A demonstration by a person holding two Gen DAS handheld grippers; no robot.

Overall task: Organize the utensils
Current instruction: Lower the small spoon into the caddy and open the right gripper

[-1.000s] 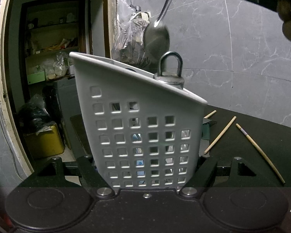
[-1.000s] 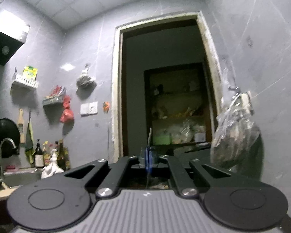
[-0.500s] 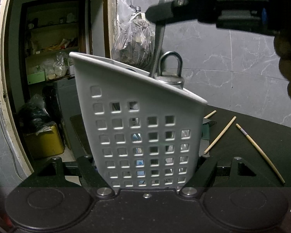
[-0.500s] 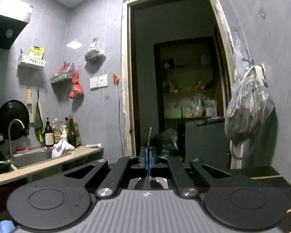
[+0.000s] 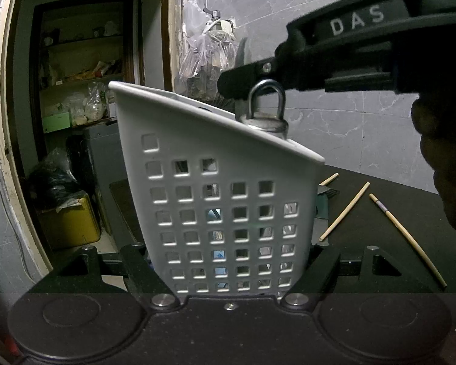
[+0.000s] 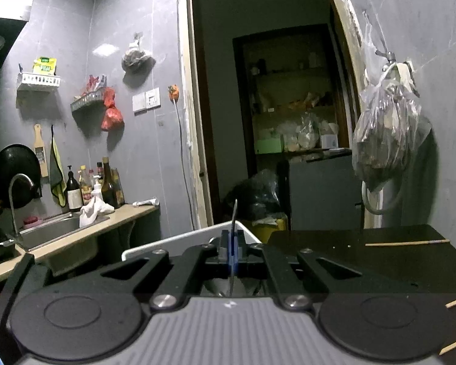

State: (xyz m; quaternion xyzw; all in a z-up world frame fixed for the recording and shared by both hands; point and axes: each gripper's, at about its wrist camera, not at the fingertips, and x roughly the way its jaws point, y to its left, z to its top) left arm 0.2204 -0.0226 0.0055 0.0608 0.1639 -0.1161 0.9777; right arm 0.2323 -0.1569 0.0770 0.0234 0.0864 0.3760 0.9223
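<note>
left hand-held gripper (image 5: 228, 273): clamped on white perforated caddy (image 5: 228, 206) | right hand-held gripper (image 6: 231, 251): pinched tight on thin metal handle (image 6: 234, 213), probably a spoon, above caddy | chopsticks (image 5: 343, 216): loose on dark surface (image 5: 410, 206)

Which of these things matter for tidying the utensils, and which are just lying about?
In use:
- white holder
- spoon in right tool
- left tool gripping holder
- loose chopsticks

Lying about:
- hanging plastic bag
- bottles
- sink
</note>
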